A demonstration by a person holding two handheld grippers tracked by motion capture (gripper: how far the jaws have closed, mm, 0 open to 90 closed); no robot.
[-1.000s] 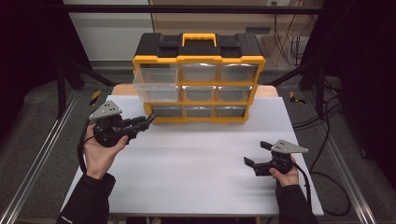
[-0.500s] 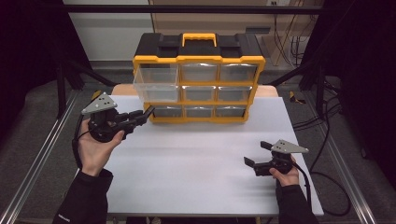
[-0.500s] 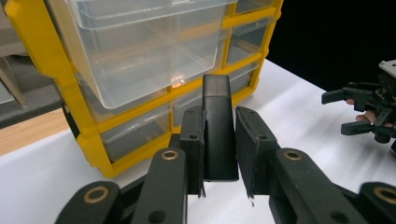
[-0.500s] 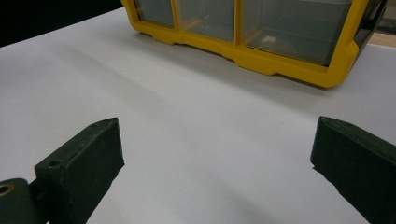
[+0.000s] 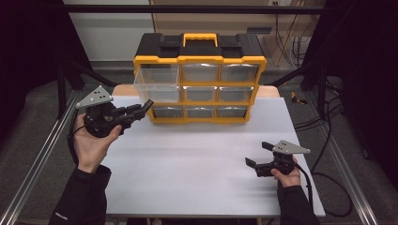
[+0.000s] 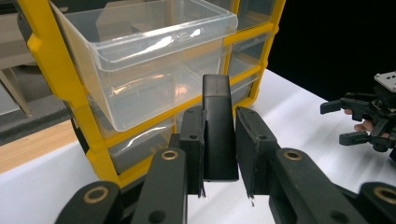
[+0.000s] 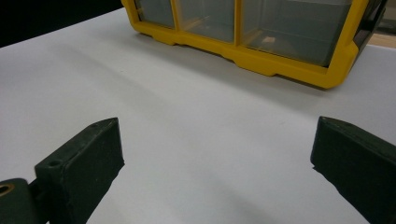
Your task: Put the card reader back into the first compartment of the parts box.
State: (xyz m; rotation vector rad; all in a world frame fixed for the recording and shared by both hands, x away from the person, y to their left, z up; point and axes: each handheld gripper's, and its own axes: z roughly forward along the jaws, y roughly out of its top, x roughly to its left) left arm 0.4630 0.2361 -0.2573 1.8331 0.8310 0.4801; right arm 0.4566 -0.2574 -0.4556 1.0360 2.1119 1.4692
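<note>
A black rectangular block (image 6: 217,126) stands clenched between the jaws of the left gripper (image 5: 141,110) at left of centre in the high view, just below a clear drawer (image 5: 157,84) pulled out from the top-left slot of the yellow-and-black drawer organizer (image 5: 199,79). At lower right, the right gripper (image 5: 253,161) rests low over the white table (image 5: 187,159), its jaws spread wide and gripping nothing, well apart from the organizer.

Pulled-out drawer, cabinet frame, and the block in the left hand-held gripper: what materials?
Drawer: clear glossy plastic, apparently; see-through walls with glare streaks.
Frame: opaque yellow moulded plastic, slight sheen.
Block: dark, smooth, matte; likely plastic, though its look leaves that open. Left hand-held gripper clamps it.
</note>
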